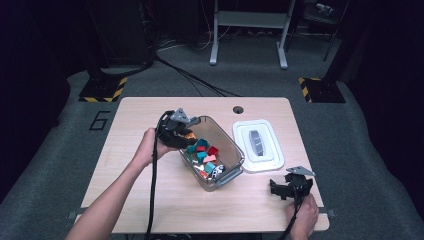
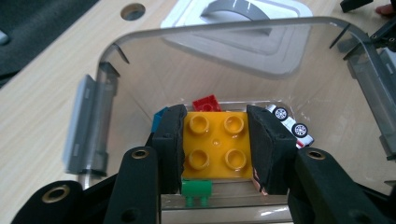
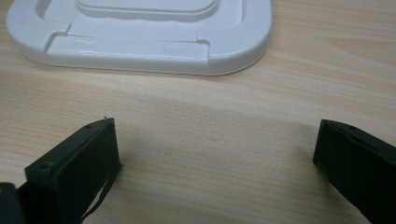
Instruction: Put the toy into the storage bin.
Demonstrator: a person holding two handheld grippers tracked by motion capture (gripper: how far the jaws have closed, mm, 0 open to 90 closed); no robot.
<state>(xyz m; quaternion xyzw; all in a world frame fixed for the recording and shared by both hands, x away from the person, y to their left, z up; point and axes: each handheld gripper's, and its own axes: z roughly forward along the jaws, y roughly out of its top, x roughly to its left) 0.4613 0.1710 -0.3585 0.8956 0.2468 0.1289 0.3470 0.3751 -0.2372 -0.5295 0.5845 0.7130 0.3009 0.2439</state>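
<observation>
While left tongs [image 2: 215,149] clamp yellow brick [image 2: 216,145] over clear bin [image 2: 88,126], right tongs [image 3: 215,168] gape apart

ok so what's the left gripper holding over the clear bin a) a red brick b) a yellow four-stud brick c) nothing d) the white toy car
b: in the left gripper view the left gripper has its black fingers pressed on both sides of the yellow four-stud brick inside the clear bin, while the red brick and the white toy car lie farther down on the bin's floor.
</observation>
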